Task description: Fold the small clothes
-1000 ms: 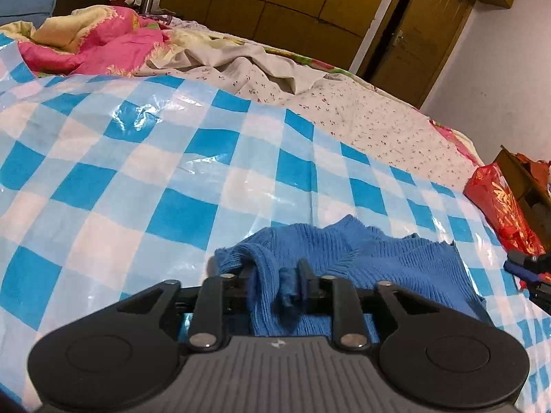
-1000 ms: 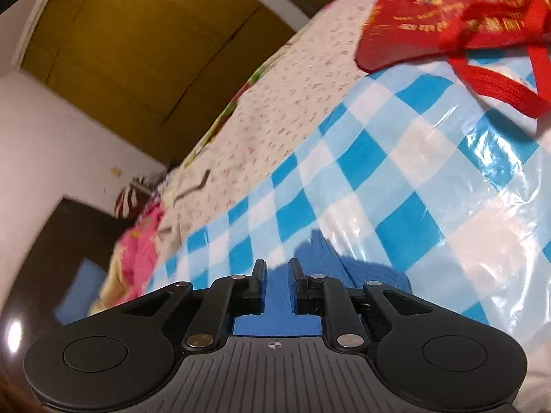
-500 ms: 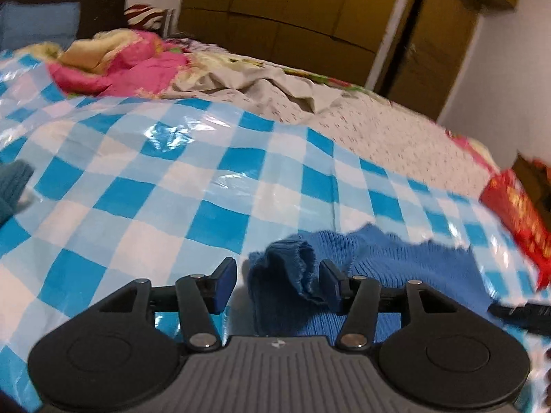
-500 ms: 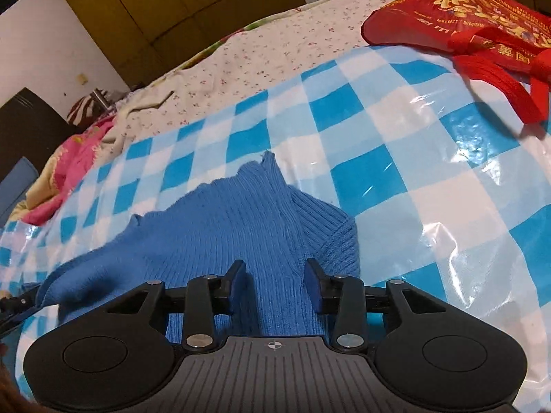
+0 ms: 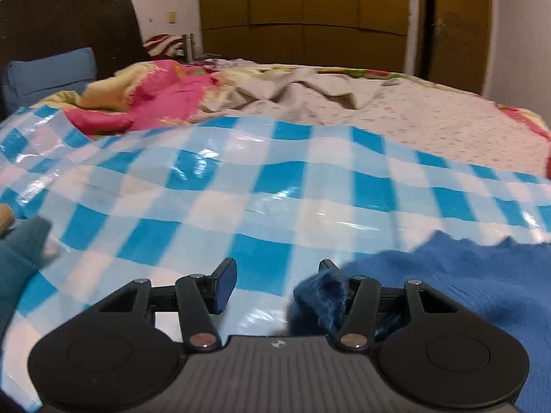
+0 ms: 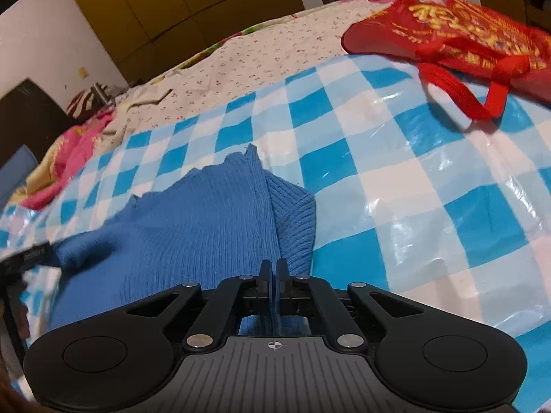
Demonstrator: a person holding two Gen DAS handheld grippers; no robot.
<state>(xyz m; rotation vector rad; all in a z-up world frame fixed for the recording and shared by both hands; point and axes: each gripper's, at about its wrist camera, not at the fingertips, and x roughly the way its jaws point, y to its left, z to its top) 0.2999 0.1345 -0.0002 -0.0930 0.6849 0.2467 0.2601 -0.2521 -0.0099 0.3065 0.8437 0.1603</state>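
Observation:
A blue ribbed knit sweater [image 6: 193, 227] lies on a blue-and-white checked plastic sheet [image 6: 396, 179] spread over a bed. My right gripper [image 6: 274, 272] is shut on the sweater's near edge. In the left wrist view the sweater [image 5: 465, 285] lies at the lower right, with a bunched sleeve end draped over my right finger. My left gripper [image 5: 275, 285] is open, its jaws wide apart, with bare sheet [image 5: 241, 189] between them. The left gripper's tip also shows at the right wrist view's left edge [image 6: 31, 258], by the sweater's far corner.
A red carrier bag [image 6: 458, 31] lies at the sheet's far right. A teal garment [image 5: 17, 268] lies at the left edge. Pink and beige bedding [image 5: 165, 99] is heaped beyond the sheet. A headboard, a blue pillow [image 5: 48, 75] and wardrobes stand behind.
My left gripper let go of the sweater sleeve, opened wide and shifted left. My right gripper opened half a second ago and has now shut on the sweater's near edge.

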